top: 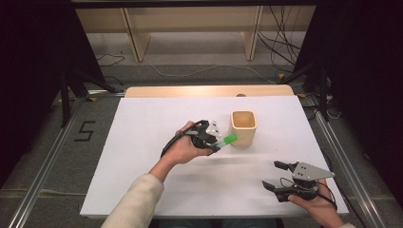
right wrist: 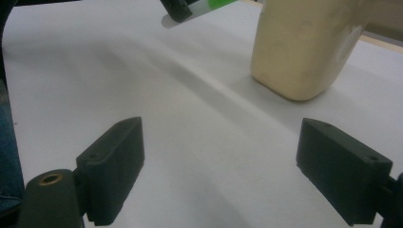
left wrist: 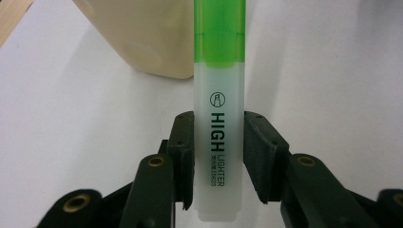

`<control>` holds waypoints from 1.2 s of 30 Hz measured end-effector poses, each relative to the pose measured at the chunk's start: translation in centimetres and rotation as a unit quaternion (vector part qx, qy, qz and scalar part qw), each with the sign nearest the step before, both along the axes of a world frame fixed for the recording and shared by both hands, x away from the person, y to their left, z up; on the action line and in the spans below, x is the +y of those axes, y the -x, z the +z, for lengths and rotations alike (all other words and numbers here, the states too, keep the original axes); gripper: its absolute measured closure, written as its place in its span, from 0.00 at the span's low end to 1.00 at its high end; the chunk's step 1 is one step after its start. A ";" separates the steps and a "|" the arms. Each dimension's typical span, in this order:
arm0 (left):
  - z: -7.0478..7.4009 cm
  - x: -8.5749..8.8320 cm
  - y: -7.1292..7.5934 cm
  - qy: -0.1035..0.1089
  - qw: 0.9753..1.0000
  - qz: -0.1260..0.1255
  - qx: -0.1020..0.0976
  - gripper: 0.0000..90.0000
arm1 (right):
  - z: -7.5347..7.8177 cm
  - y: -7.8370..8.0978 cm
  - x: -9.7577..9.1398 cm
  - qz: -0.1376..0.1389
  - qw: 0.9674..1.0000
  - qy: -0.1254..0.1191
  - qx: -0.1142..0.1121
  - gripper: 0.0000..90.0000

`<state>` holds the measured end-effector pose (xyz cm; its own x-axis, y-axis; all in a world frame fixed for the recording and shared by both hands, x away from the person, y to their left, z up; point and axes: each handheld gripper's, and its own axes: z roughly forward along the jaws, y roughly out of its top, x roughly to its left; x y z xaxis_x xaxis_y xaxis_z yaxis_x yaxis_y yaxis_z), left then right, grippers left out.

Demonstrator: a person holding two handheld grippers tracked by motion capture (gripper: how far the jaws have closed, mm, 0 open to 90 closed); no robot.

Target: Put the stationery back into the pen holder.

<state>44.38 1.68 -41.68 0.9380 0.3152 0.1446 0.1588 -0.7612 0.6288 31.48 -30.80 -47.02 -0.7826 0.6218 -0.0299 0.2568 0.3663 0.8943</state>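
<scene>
I am holding the left tongs [top: 219,142] clamped on a green highlighter [left wrist: 219,102], both pads pressing on its frosted white barrel just below the printed lettering. I am gripping it low on the barrel, I judge, so that the green capped end stays free and sticks out well past the jaws, which gives me a long lead to steer into an opening. In the high view the highlighter [top: 227,140] is lying nearly level in the tongs, its green end pointing toward the beige square cup [top: 244,127] and hanging just beside the cup's near wall, above the table [top: 142,156] rather than resting on it. The cup is standing upright a little right of the table's middle, toward the far edge, mouth up, so I am reading the work as dropping the highlighter into it; for that I would need to lift and tip the green end over the rim.

I am keeping the right tongs [top: 277,175] parked near the table's near right corner, well apart from the cup. Their jaws are standing wide with nothing between them; in the right gripper view I am seeing bare white table between the two pads, with the cup [right wrist: 304,52] beyond. They seem to be waiting out of the way.
</scene>
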 end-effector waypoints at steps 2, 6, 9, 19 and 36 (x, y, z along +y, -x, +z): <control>0.0 0.1 -0.1 0.004 1.000 0.002 -0.001 0.73 | 0.0 0.0 0.0 0.000 1.000 0.000 0.001 0.19; 0.0 0.1 -0.1 0.019 1.000 0.012 -0.006 0.73 | 0.0 0.0 0.0 0.000 1.000 0.000 0.000 0.19; -0.1 0.2 -0.2 0.031 0.999 0.015 -0.009 0.73 | 0.0 0.0 0.0 0.001 1.000 0.000 -0.001 0.19; 0.2 0.3 -0.2 0.054 0.998 0.022 -0.025 0.73 | 0.0 0.0 0.0 0.000 1.000 0.001 -0.001 0.19; 0.4 0.1 -0.4 0.109 0.992 0.043 -0.043 0.73 | 0.0 0.0 0.0 0.000 1.000 0.000 -0.002 0.19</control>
<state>44.78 1.78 -41.30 0.8934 0.4260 0.1429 0.1558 -0.5919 0.7908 31.52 -30.81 -47.03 -0.7830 0.6212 -0.0331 0.2524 0.3658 0.8958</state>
